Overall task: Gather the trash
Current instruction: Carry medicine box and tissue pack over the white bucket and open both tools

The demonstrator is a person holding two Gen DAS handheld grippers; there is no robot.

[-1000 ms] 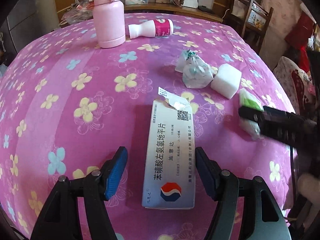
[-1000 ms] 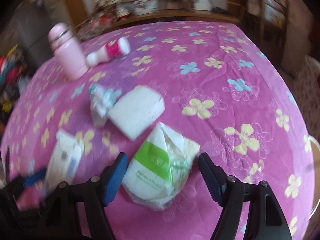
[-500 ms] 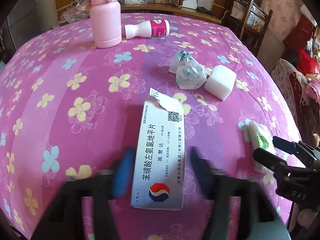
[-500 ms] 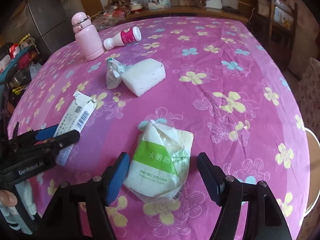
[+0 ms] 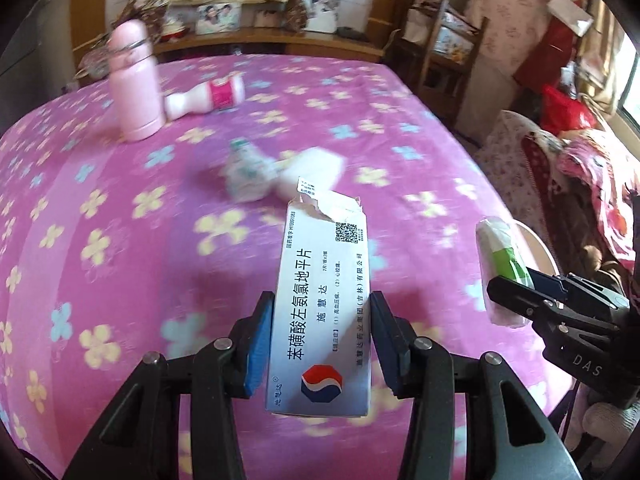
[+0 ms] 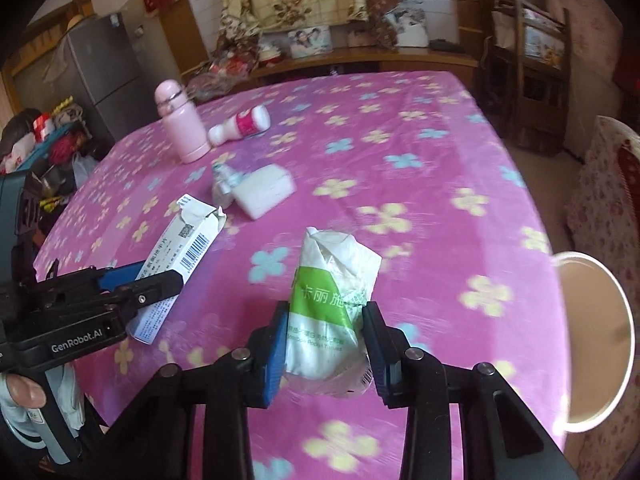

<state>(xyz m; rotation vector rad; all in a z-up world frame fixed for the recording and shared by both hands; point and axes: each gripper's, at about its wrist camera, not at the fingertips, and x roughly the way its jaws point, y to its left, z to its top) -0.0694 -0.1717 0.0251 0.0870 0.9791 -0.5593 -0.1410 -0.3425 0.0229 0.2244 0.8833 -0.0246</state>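
A white medicine box (image 5: 324, 264) with a torn top is lifted off the pink flowered tablecloth (image 5: 100, 200), and my left gripper (image 5: 320, 320) is shut on its long sides. The right wrist view shows that box (image 6: 188, 240) from the side, in the left gripper (image 6: 160, 276). My right gripper (image 6: 326, 320) is closing on a green-and-white tissue pack (image 6: 332, 280). Its blue pads press both sides, and the pack hangs above the cloth. The left wrist view shows the same pack (image 5: 496, 248) at the right, over the table's edge.
A pink flask (image 6: 180, 124) stands at the back left with a small white-and-pink bottle (image 6: 240, 124) lying beside it. A crumpled wrapper (image 6: 224, 184) and a white foam block (image 6: 266, 190) lie mid-table. A round white-rimmed container (image 6: 628, 312) sits beyond the right edge. Wooden chairs (image 5: 440, 52) stand behind.
Both grippers closed on their items and lifted them: the left on the medicine box, the right on the tissue pack. Both drew back from the table, and the background is now blurred.
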